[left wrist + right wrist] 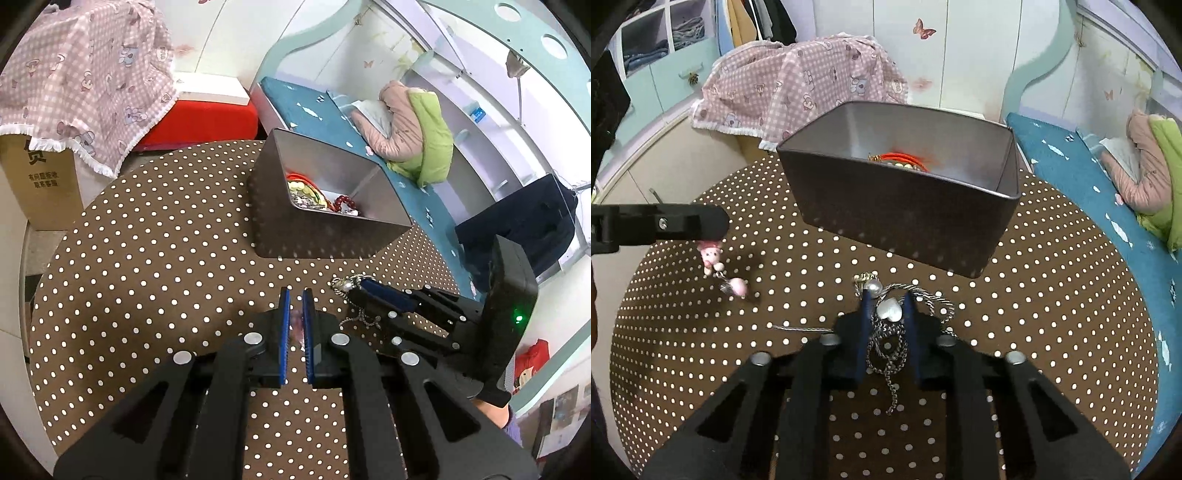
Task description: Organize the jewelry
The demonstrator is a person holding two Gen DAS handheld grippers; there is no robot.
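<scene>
A grey metal tin [325,236] [905,218] stands on the brown polka-dot table and holds red, gold and bead jewelry [314,195]. My left gripper [296,295] is shut on a pink charm chain; in the right wrist view the pink charm [713,258] hangs below the left gripper [709,221], above the table. My right gripper [886,299] straddles a silver chain necklace with a heart pendant [890,310] lying on the table; its jaws stand a little apart around it. The necklace [345,286] also shows in the left wrist view at the right gripper's tips [364,286].
A thin silver pin [801,328] lies on the table left of the right gripper. A cardboard box under a pink checked cloth [81,74] stands beyond the table's far left edge. A blue-covered bed [1089,177] with a pink and green jacket lies to the right.
</scene>
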